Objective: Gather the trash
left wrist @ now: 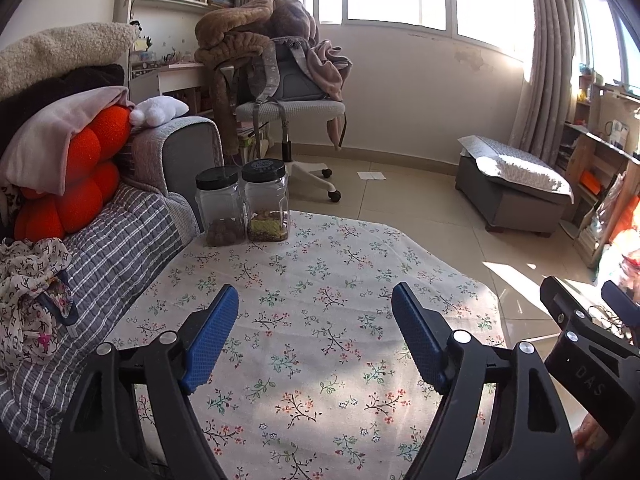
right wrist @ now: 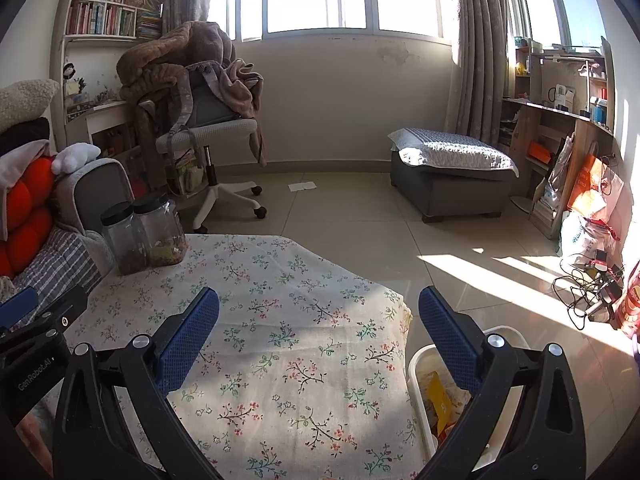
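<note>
My left gripper [left wrist: 314,312] is open and empty above a table with a floral cloth [left wrist: 312,280]. My right gripper [right wrist: 318,312] is open and empty over the table's right edge [right wrist: 396,304]. A white bin [right wrist: 424,364] stands on the floor by that edge, under my right finger, with yellow and orange wrappers [right wrist: 438,400] inside. A white piece of paper [right wrist: 302,186] lies on the floor near the office chair; it also shows in the left wrist view [left wrist: 372,175]. The right gripper's fingers [left wrist: 560,300] show at the right edge of the left wrist view.
Two clear jars with black lids [left wrist: 244,208] stand at the table's far left corner. A sofa with an orange cushion [left wrist: 68,184] runs along the left. An office chair [right wrist: 212,128] piled with blankets, a grey ottoman [right wrist: 452,180] and tangled cables [right wrist: 588,288] stand on the floor.
</note>
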`<action>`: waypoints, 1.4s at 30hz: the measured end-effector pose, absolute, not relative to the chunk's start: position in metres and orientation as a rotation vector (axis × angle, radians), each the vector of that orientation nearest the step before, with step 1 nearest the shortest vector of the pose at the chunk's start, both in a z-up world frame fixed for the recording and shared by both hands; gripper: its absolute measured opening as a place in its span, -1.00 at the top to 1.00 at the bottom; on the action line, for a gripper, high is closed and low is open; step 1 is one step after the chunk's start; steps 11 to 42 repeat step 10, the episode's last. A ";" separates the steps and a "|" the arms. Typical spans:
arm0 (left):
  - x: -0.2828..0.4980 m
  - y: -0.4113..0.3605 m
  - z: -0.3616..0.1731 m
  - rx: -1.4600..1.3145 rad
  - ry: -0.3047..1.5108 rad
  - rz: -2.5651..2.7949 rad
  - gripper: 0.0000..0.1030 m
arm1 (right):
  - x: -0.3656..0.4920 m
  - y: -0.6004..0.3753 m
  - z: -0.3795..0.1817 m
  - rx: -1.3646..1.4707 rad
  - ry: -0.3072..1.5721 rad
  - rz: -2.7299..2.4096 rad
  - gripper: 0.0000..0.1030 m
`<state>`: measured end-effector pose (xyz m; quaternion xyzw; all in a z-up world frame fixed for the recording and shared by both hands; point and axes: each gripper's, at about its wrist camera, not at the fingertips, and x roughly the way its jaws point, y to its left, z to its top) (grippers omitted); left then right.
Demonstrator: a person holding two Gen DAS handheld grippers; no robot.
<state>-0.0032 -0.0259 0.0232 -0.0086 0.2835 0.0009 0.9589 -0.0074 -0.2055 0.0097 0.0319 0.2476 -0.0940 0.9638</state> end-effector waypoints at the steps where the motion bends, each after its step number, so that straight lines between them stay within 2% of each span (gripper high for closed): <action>1: -0.003 -0.026 0.023 -0.017 0.575 0.000 -0.50 | -0.008 -0.206 0.010 0.064 0.501 -0.191 -0.86; 3: -0.003 -0.027 0.024 -0.016 0.577 -0.004 -0.51 | -0.008 -0.205 0.010 0.063 0.499 -0.193 -0.86; 6: -0.002 -0.027 0.024 -0.018 0.589 0.009 -0.72 | -0.008 -0.205 0.010 0.062 0.499 -0.192 -0.86; 10: -0.001 -0.028 0.023 -0.017 0.604 0.026 -0.83 | -0.009 -0.205 0.010 0.060 0.498 -0.192 -0.86; 42: -0.001 -0.028 0.023 -0.017 0.604 0.026 -0.83 | -0.009 -0.205 0.010 0.060 0.498 -0.192 -0.86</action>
